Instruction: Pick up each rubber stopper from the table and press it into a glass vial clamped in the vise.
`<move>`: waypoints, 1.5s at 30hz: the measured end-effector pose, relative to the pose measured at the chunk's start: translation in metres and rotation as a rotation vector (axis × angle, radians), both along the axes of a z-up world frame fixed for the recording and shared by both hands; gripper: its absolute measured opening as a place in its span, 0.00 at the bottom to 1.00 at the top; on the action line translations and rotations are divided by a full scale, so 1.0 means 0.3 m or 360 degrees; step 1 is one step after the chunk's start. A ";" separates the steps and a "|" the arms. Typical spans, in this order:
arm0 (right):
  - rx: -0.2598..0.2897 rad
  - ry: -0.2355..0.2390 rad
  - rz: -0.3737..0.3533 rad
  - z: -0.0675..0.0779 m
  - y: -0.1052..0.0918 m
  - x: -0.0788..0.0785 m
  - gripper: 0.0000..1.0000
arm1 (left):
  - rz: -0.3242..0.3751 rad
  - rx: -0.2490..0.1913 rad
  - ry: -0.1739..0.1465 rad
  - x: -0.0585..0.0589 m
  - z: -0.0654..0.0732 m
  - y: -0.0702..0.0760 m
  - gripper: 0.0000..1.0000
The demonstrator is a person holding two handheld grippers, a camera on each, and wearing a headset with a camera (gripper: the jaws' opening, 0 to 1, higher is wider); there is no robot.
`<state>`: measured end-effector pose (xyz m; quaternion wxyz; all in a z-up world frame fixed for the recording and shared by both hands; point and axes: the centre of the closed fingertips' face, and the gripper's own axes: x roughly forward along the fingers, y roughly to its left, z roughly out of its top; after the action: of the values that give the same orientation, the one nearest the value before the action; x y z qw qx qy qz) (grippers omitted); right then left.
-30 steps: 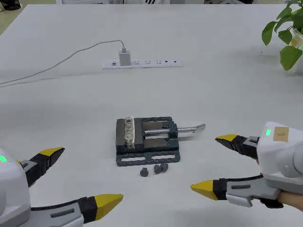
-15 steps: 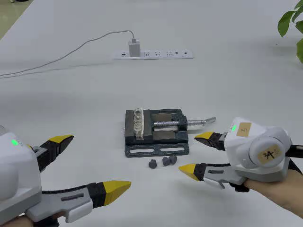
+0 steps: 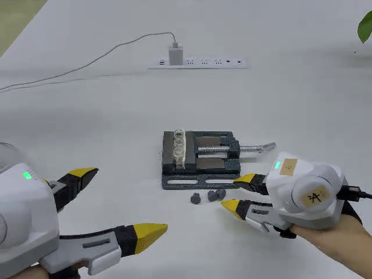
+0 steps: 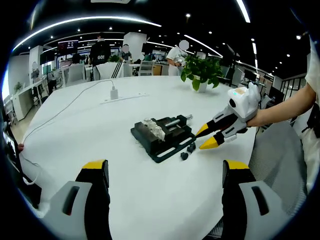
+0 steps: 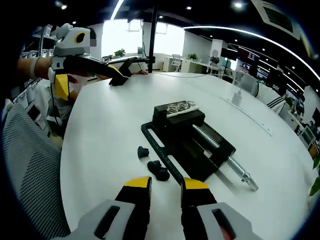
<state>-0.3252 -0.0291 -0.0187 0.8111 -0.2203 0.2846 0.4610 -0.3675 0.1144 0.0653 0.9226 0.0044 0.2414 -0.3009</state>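
Observation:
A dark vise (image 3: 200,160) sits mid-table with clear glass vials (image 3: 179,148) clamped upright in a row at its left end. Three dark rubber stoppers (image 3: 213,196) lie loose on the table just in front of it. My right gripper (image 3: 235,192) hovers low, right beside the stoppers, open by a narrow gap with nothing between its fingers. In the right gripper view the stoppers (image 5: 154,165) lie just beyond its tips (image 5: 166,184), left of the vise (image 5: 187,135). My left gripper (image 3: 122,202) stands wide open and empty at the near left, far from the vise (image 4: 162,134).
A white power strip (image 3: 197,61) with a plugged charger and a trailing cable lies at the back of the white table. A plant leaf (image 3: 366,26) shows at the far right. The vise's screw handle (image 3: 258,147) sticks out to the right.
My right gripper has moved left and down to the stoppers, and its jaws have narrowed. The head camera has shifted; the vise and stoppers have stayed put.

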 end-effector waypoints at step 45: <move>0.0030 -0.0030 -0.0036 0.004 0.022 0.009 0.09 | -0.0029 -0.0023 0.0019 0.000 -0.013 -0.032 0.90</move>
<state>-0.3224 -0.0226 -0.0176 0.8209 -0.2137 0.2752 0.4524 -0.3674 0.1047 0.0616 0.9183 -0.0018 0.2448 -0.3111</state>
